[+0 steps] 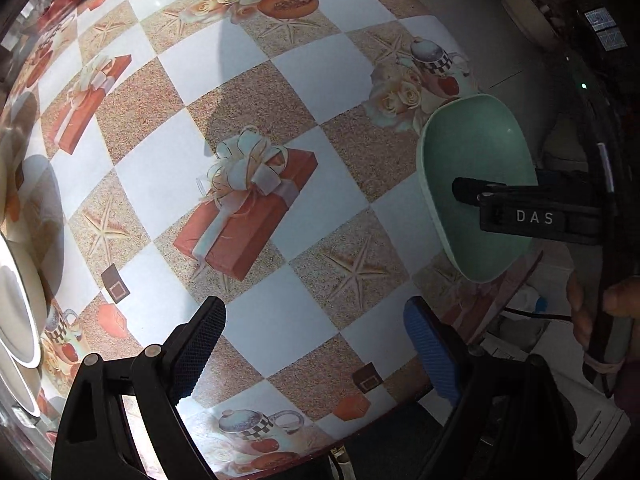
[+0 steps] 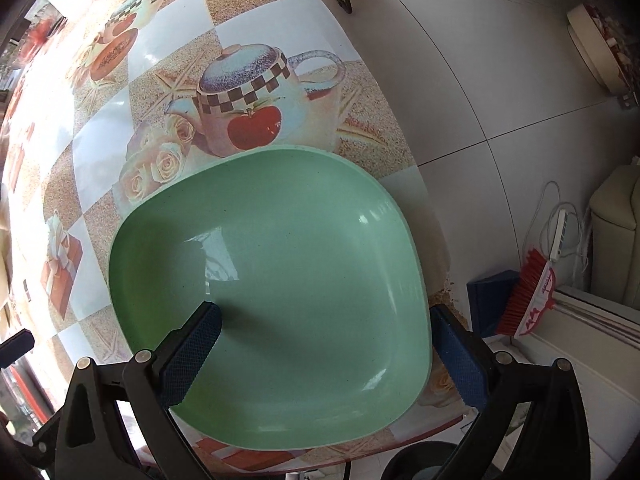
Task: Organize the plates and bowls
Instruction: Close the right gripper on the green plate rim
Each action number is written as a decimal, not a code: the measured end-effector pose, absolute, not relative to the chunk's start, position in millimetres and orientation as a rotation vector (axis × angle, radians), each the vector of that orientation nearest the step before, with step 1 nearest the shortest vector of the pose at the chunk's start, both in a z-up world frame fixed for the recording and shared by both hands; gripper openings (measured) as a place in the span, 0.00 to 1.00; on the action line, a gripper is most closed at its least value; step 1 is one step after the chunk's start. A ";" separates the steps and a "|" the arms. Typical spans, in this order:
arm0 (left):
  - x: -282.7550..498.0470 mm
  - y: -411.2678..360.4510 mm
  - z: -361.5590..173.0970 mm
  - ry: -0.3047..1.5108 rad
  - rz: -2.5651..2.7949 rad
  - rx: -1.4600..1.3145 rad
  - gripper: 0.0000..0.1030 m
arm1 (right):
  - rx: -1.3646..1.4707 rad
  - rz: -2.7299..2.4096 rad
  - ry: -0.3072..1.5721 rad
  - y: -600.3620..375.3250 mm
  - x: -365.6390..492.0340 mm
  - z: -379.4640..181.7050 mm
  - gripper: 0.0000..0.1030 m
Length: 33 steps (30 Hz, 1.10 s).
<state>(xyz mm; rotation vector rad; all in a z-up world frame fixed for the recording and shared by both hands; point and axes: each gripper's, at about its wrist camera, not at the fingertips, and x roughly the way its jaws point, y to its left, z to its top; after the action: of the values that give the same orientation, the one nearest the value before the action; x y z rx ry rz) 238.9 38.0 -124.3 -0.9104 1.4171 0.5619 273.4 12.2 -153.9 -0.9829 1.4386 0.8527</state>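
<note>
Plates [image 1: 16, 312], white and stacked, sit at the bench's [image 1: 328, 80] left edge in the left wrist view. The left hand-held gripper [image 1: 316, 344] hovers spread wide and empty over bare patterned cloth mid-bench. The green plate [image 2: 280, 300] lies at the bench's right edge by the near corner. The right hand-held gripper [image 2: 324, 356] is wide, one finger above the plate's inside, the other outside its rim; contact can't be told.
</note>
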 end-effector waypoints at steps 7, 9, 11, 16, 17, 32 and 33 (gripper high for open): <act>221.9 42.4 -126.9 1.421 0.621 -0.893 0.90 | -1.054 0.971 1.427 15.4 226.9 -152.7 1.00; 208.5 47.5 -125.1 1.409 0.652 -0.905 0.90 | -1.051 1.018 1.460 14.6 208.3 -152.8 1.00; 195.7 52.4 -124.1 1.399 0.689 -0.923 0.90 | -1.028 1.086 1.511 14.9 188.2 -149.9 1.00; 188.3 62.7 -127.7 1.387 0.747 -0.964 0.90 | -1.041 1.045 1.478 18.1 181.8 -143.4 1.00; 191.0 64.4 -128.6 1.383 0.750 -0.961 0.90 | -1.054 1.022 1.470 18.9 185.9 -144.8 1.00; 246.7 98.0 -159.8 1.442 0.693 -0.793 1.00 | -0.921 0.805 1.558 -6.5 215.9 -161.0 1.00; 246.3 99.8 -162.5 1.465 0.704 -0.779 1.00 | -0.920 0.808 1.560 -7.4 219.7 -162.1 1.00</act>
<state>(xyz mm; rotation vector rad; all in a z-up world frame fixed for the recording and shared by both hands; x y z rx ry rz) 246.3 99.8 -162.5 -0.7790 1.4647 0.7037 219.7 -7.4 -162.1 -0.9203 1.5600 0.8075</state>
